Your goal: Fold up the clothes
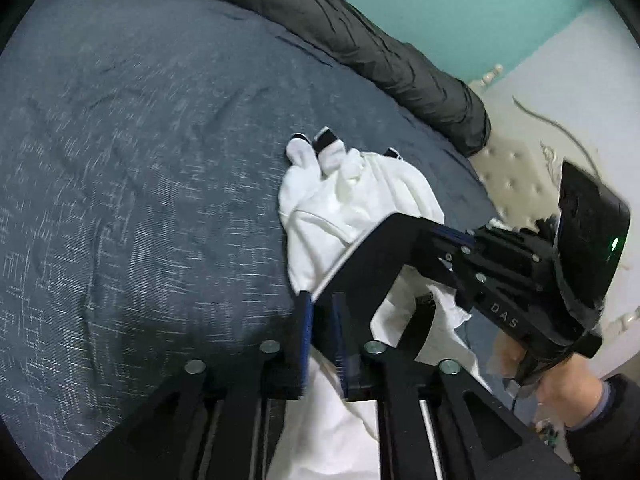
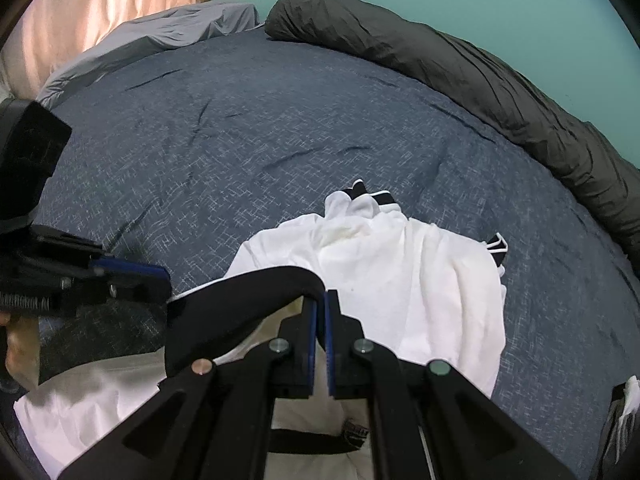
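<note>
With both grippers, left (image 1: 320, 304) and right (image 2: 321, 300), pinched narrow on the black trim of the white garment (image 2: 400, 280) bunched at the bed's (image 2: 240, 140) 6 o'clock edge, we should hold the trim taut and level.

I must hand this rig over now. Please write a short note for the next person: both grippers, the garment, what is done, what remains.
Left gripper: shut on the black collar band of the white garment.
Right gripper: shut on the same band.
Garment: bunched on the blue bedspread, near end lifted, sleeves crumpled at the far end.
Done: collar edge gripped by both.
Left: spread it flat, fold.
</note>
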A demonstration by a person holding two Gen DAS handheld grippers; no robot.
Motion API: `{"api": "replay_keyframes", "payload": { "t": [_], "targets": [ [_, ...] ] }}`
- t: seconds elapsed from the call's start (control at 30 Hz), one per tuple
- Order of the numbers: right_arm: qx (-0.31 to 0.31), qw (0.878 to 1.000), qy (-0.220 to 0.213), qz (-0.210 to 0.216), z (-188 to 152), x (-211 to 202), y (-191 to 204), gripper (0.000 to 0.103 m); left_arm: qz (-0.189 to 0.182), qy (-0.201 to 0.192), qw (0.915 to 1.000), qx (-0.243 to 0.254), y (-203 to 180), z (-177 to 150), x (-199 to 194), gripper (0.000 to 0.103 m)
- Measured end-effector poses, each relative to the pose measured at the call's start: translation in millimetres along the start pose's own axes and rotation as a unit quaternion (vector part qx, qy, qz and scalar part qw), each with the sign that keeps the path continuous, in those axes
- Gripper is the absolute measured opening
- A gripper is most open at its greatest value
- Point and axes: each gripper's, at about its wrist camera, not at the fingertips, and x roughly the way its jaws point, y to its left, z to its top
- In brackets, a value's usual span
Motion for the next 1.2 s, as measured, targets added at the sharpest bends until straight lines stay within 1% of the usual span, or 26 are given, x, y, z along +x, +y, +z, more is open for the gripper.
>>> {"api": "replay_keyframes", "payload": {
  "t": [0.03, 0.07, 0.13, 0.2, 0.27, 0.47, 0.6, 0.63, 0.67, 0.77, 0.87, 1.07, 1.2],
  "targets": [
    [0.003, 1.0, 0.0, 0.001, 0, 0, 0, 0.003, 0.001, 0.004, 1.0, 0.001, -3, -1, 4, 0.037],
    [0.004, 1.0, 0.002, 0.001, 0, 0, 0, 0.003, 0.002, 0.007, 1.0, 0.003, -5, -3, 7, 0.039],
    [0.006, 1.0, 0.003, 0.003, 0, 1, -1, 0.003, 0.008, 0.013, 0.9998, 0.01, -10, -6, 13, 0.039],
    [0.009, 1.0, 0.004, 0.005, 0, 1, -1, 0.003, 0.014, 0.017, 0.9996, 0.018, -15, -9, 17, 0.043],
    [0.011, 1.0, 0.005, 0.007, 0, 1, -1, 0.003, 0.022, 0.015, 0.9993, 0.027, -19, -9, 18, 0.052],
    [0.016, 1.0, 0.007, 0.012, 1, 1, -1, 0.003, 0.036, 0.019, 0.9977, 0.055, -30, -13, 24, 0.052],
    [0.015, 1.0, 0.006, 0.015, 1, -1, 1, 0.003, 0.044, 0.025, 0.9968, 0.061, -27, -16, 32, 0.052],
    [0.014, 1.0, 0.006, 0.016, 2, -1, 1, 0.003, 0.048, 0.028, 0.9964, 0.065, -26, -17, 33, 0.044],
    [0.014, 1.0, 0.006, 0.017, 2, -1, 2, 0.003, 0.049, 0.03, 0.996, 0.068, -25, -17, 35, 0.03],
    [0.012, 1.0, 0.007, 0.017, 1, -2, 1, 0.003, 0.035, 0.03, 0.997, 0.063, -22, -17, 32, 0.011],
    [0.015, 1.0, 0.006, 0.018, 0, -2, -1, 0.003, 0.015, 0.026, 0.9983, 0.05, -15, -15, 26, 0.007],
    [0.018, 1.0, 0.008, 0.018, -2, -1, -7, 0.003, -0.023, 0.02, 0.9993, 0.02, -1, -9, 15, 0.006],
    [0.016, 1.0, 0.007, 0.019, -2, 0, -5, 0.003, -0.01, 0.02, 0.9995, 0.022, 2, -7, 13, 0.006]
  ]
}}
